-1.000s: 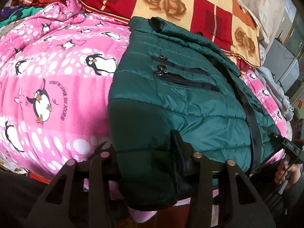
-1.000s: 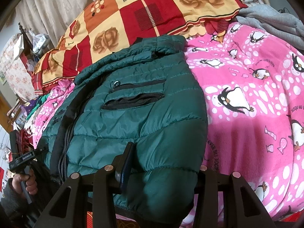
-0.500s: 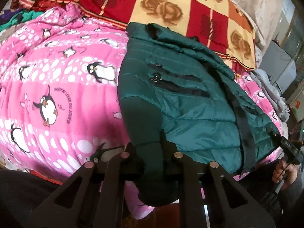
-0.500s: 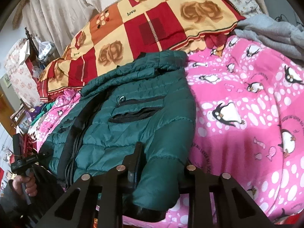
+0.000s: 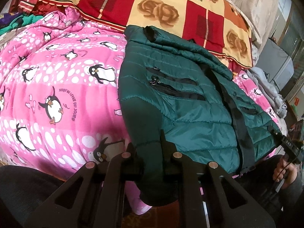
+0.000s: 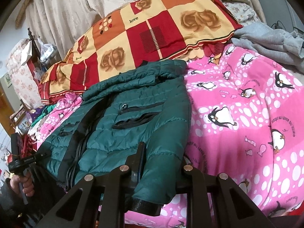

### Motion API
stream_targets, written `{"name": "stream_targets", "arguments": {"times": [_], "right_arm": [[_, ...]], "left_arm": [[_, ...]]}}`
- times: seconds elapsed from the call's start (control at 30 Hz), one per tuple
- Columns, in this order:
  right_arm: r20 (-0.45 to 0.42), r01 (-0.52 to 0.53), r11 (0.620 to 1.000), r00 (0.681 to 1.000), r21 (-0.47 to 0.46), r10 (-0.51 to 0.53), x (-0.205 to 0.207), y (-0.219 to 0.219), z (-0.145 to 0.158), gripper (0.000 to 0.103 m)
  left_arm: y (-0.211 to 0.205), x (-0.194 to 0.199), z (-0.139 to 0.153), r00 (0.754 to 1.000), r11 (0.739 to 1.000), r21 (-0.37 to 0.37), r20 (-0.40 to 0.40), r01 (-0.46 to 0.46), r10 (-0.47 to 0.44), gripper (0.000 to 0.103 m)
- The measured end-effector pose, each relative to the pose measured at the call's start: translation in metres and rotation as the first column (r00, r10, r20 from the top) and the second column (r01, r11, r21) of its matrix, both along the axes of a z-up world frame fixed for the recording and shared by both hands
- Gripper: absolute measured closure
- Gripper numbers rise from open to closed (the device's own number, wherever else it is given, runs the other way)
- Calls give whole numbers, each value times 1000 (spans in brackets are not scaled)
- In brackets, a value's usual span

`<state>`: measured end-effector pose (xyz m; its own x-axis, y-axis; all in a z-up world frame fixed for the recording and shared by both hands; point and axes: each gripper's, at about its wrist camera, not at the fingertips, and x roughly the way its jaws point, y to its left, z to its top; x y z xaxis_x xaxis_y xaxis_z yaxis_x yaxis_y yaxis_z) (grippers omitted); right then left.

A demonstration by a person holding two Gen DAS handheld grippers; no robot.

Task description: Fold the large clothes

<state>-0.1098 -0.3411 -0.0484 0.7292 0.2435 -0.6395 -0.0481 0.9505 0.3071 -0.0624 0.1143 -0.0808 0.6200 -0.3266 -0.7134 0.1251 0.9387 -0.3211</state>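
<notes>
A dark green quilted jacket (image 5: 186, 102) lies front up on a pink penguin blanket (image 5: 57, 95), with a black zip down the middle and open chest pockets. My left gripper (image 5: 148, 152) is shut on the jacket's sleeve, which hangs down over the bed's front edge. In the right wrist view the jacket (image 6: 133, 117) lies at centre left. My right gripper (image 6: 161, 159) is shut on the other sleeve, whose black cuff hangs below the fingers. Each hand-held gripper shows at the far edge of the other's view.
A red, orange and cream rose-patterned quilt (image 5: 171, 9) lies behind the jacket. A grey garment (image 6: 269, 41) lies at the blanket's far right. Cluttered furniture and bags (image 6: 34, 53) stand at the left of the bed.
Both grippers have pulled back and lifted a little, so the jacket sits farther away and the held sleeves hang lower over the bed's edge.
</notes>
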Motion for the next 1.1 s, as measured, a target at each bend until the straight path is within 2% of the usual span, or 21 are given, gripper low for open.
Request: {"name": "stream_targets", "arguments": {"times": [0.2, 0.6, 1.1], "right_arm": [[7, -14, 1000, 1000, 3, 14, -6, 1, 4, 84], [7, -40, 999, 999, -4, 40, -16, 2, 9, 84], [0, -68, 998, 998, 10, 68, -51, -1, 19, 84]], "left_arm": [[9, -4, 5, 1000, 1000, -24, 14, -5, 5, 92], [22, -13, 8, 999, 1000, -23, 33, -14, 15, 92], [34, -47, 17, 999, 996, -84, 47, 4, 0, 92]]}}
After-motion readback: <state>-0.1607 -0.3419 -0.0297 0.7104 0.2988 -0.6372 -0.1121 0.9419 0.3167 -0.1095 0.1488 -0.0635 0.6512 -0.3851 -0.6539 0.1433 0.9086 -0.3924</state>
